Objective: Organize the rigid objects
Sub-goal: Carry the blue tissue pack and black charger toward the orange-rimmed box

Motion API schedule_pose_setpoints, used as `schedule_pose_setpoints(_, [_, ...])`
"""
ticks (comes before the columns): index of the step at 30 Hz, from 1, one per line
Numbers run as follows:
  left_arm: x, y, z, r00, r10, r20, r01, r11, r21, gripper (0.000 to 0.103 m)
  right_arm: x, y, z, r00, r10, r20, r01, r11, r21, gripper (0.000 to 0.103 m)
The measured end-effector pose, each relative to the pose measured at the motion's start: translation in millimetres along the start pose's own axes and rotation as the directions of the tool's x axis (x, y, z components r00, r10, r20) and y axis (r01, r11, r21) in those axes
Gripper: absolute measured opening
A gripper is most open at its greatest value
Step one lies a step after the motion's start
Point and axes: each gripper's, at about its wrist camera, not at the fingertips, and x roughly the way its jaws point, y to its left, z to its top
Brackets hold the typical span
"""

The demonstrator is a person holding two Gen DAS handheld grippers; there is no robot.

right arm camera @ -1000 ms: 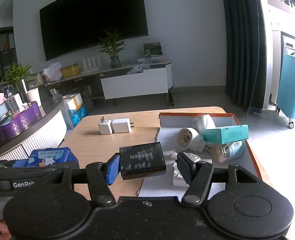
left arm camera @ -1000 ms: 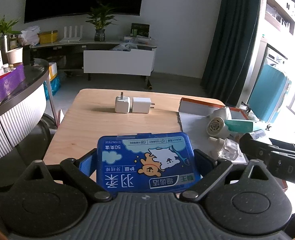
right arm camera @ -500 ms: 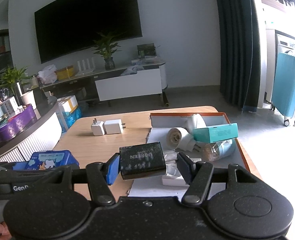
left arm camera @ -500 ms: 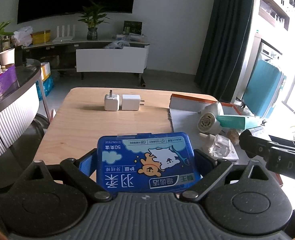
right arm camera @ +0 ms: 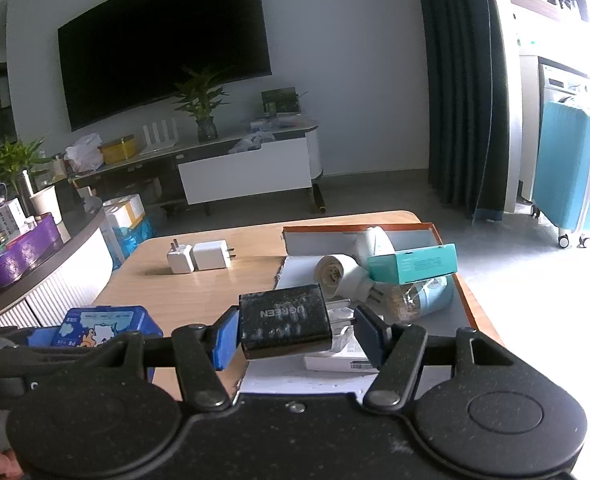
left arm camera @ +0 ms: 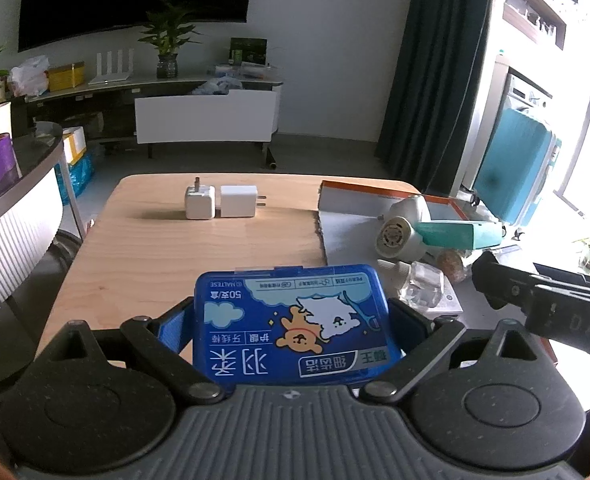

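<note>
My left gripper is shut on a blue floss-pick box with a cartoon bear label, held flat above the near edge of the wooden table. My right gripper is shut on a black UGREEN charger, its metal prongs pointing right, above the near part of the grey tray. In the right wrist view the blue box shows at lower left. Two white chargers lie side by side at the table's far middle.
The orange-rimmed grey tray on the table's right holds a white round appliance, a teal carton and a clear bottle. A curved counter stands to the left. A teal suitcase is on the floor at right.
Both grips are unchanged. The table and its objects have only drifted slightly in the two views.
</note>
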Motion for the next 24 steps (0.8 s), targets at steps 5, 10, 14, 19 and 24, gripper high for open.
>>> schedule_pose_setpoints(5, [2,-6,0,1.000,-0.012,-0.005,0.012,1.000,0.012,0.099,-1,-6,-1,1.000,-0.011,0.002,0.011,1.000,0.010,0.073])
schedule_pose_setpoints(10, [5,-13,0,1.000,-0.026,-0.009,0.026,0.999,0.023,0.099,-2,-11,0,1.000,-0.024,0.006,0.024,1.000,0.019,0.073])
schedule_pose_setpoints(14, [7,-17,0,0.999,-0.037,-0.015,0.038,0.999,0.031,0.099,-3,-16,0,0.999,-0.034,0.005,0.034,0.999,0.025,0.073])
schedule_pose_setpoints(19, [10,-23,1,0.999,-0.047,-0.018,0.048,0.998,0.038,0.099,-5,-20,1,0.999,-0.042,0.007,0.042,0.999,0.030,0.074])
schedule_pose_setpoints(24, [13,-28,1,0.998,-0.056,-0.021,0.057,0.997,0.043,0.099,-6,-25,2,0.998,-0.060,0.007,0.060,0.997,0.038,0.074])
